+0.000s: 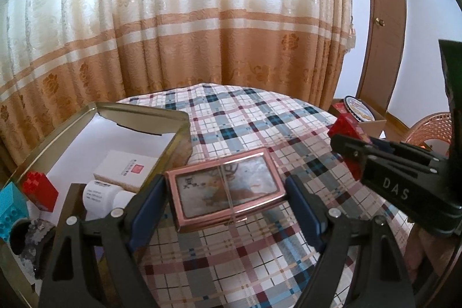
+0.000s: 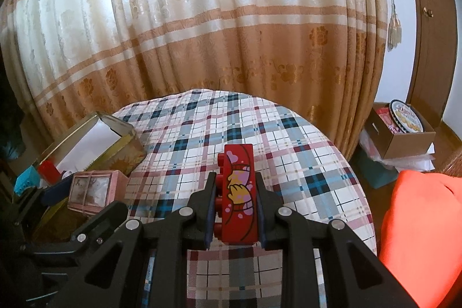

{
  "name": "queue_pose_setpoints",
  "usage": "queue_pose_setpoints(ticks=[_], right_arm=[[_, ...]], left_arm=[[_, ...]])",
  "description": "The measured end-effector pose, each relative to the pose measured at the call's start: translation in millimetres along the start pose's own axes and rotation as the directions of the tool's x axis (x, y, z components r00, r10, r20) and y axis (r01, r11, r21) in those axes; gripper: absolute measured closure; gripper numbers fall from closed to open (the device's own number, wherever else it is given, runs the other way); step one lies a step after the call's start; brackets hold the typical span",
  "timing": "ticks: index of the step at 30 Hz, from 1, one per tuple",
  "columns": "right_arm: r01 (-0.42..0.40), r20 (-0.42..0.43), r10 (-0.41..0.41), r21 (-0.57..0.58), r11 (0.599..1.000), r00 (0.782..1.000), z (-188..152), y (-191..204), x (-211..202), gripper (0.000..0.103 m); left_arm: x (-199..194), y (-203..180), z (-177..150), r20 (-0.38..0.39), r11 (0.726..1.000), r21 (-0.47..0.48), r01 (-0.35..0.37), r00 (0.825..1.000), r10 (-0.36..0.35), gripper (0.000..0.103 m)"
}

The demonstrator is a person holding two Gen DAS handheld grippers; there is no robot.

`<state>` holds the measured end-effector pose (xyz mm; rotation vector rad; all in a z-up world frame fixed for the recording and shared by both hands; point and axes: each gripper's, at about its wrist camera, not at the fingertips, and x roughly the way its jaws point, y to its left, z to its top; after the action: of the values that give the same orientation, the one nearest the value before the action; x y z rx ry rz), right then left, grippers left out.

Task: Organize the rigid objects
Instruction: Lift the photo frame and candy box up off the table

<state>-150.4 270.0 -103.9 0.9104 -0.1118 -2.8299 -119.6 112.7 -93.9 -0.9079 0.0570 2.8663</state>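
A pink metal case (image 1: 225, 188) with a deer picture sits crosswise between the blue pads of my left gripper (image 1: 225, 184), which press on its two short ends just over the plaid tablecloth (image 1: 260, 120). To its left stands an open gold tin (image 1: 179, 120) holding a white box (image 1: 127, 168), a white bottle (image 1: 98, 194), a red brick (image 1: 40, 189) and a blue brick (image 1: 8, 210). My right gripper (image 2: 236, 181) is shut on a red brick (image 2: 239, 192) with a cartoon print, held above the cloth. That gripper (image 1: 346, 146) shows at the right of the left wrist view.
The round table (image 2: 317, 163) backs onto a cream and tan curtain (image 2: 231, 33). On the floor at the right lies a cardboard box (image 2: 404, 143) with a cookie tin, beside a wooden door (image 2: 427, 33). An orange cloth (image 2: 418, 221) lies near right.
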Motion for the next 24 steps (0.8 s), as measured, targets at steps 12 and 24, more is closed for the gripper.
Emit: queue_pose_setpoints(ticks=[12, 24], right_arm=[[0.009, 0.057, -0.007, -0.033, 0.999, 0.998, -0.2, 7.1, -12.0, 0.078], [0.001, 0.087, 0.004, -0.056, 0.998, 0.996, -1.8, 17.1, -20.0, 0.078]], left_arm=[[-15.0, 4.1, 0.1, 0.061, 0.999, -0.002, -0.034, 0.998, 0.034, 0.019], [-24.8, 8.3, 0.0, 0.099, 0.999, -0.008, -0.047, 0.994, 0.048, 0.019]])
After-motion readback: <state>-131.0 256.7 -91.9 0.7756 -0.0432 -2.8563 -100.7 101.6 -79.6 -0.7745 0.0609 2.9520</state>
